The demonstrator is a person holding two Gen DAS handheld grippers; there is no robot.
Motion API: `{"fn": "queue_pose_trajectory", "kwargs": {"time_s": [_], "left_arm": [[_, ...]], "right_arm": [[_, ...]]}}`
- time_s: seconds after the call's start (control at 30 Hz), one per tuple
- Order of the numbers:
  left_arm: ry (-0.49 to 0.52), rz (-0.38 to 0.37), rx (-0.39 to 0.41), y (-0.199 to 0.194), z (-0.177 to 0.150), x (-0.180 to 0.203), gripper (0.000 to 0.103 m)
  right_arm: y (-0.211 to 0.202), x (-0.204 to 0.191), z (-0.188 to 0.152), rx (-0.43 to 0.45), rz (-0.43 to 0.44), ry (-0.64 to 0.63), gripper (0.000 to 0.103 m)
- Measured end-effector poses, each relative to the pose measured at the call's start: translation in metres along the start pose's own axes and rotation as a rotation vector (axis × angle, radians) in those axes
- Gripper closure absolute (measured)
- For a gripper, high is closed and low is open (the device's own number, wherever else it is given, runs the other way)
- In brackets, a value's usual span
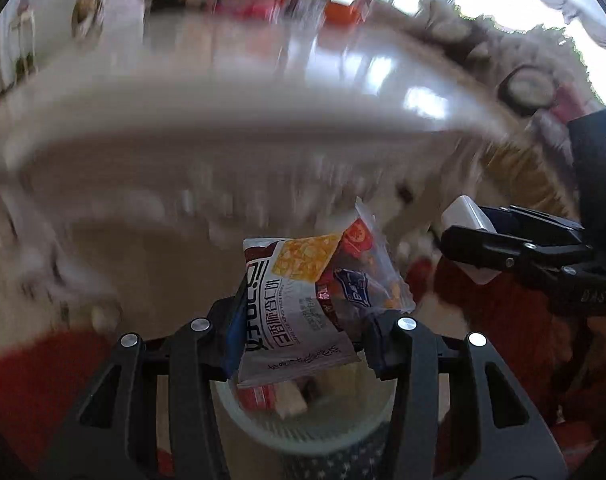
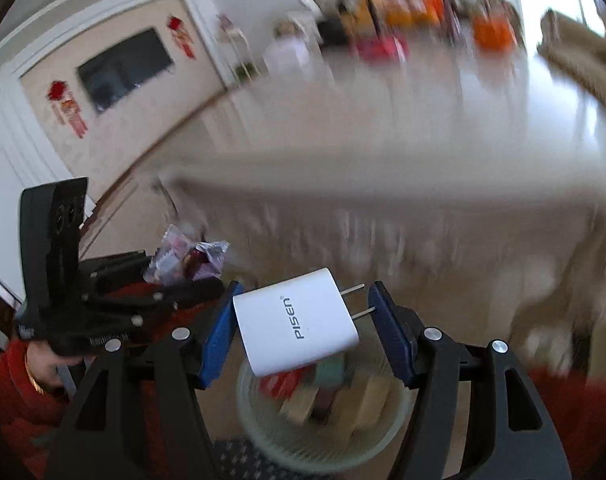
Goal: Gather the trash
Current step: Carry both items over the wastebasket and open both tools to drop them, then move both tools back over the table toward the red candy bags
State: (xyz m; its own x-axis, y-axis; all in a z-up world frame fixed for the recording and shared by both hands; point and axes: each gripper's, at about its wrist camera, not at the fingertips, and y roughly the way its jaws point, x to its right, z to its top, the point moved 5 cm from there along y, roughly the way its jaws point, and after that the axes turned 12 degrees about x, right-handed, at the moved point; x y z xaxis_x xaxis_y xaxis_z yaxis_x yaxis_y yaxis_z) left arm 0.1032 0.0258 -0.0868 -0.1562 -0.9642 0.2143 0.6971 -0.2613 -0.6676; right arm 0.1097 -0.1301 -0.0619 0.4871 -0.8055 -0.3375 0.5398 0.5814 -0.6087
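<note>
Left gripper [image 1: 303, 332] clamped on crinkled printed snack wrappers [image 1: 303, 300], right gripper [image 2: 303, 332] clamped on white plastic plug charger [image 2: 299, 326]; both directly above pale ribbed round bin [image 2: 323, 440], left marginally nearer.

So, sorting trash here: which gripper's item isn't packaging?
The right gripper holds a white plug-in charger with metal prongs; the left gripper holds crinkly snack wrappers.

A pale glossy floor [image 2: 303, 128] carries a white ribbed bin [image 2: 323, 436] holding wrappers, standing partly on a dark patterned mat [image 2: 239, 460], with a blurred fringed table [image 1: 231, 120] beyond it.
</note>
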Motion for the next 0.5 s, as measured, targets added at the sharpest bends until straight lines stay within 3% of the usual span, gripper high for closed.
{"fn": "queue_pose_trajectory", "kwargs": {"time_s": [0.17, 0.3, 0.37, 0.43, 0.5], "left_arm": [[-0.02, 0.042, -0.142, 0.043, -0.059, -0.001, 0.056], [0.008, 0.091, -0.223, 0.057, -0.079, -0.003, 0.05], [-0.009, 0.122, -0.245, 0.061, -0.084, -0.009, 0.033], [-0.042, 0.145, -0.262, 0.064, -0.088, -0.018, 0.021], [-0.064, 0.132, -0.256, 0.061, -0.089, -0.02, 0.017]], "right_arm": [[0.047, 0.012, -0.061, -0.162, -0.09, 0.008, 0.042], [0.068, 0.015, -0.085, -0.243, -0.141, -0.017, 0.041], [0.063, 0.014, -0.089, -0.236, -0.144, -0.004, 0.039], [0.055, 0.021, -0.085, -0.206, -0.171, 0.006, 0.025], [0.05, 0.023, -0.086, -0.187, -0.193, 0.013, 0.02]]}}
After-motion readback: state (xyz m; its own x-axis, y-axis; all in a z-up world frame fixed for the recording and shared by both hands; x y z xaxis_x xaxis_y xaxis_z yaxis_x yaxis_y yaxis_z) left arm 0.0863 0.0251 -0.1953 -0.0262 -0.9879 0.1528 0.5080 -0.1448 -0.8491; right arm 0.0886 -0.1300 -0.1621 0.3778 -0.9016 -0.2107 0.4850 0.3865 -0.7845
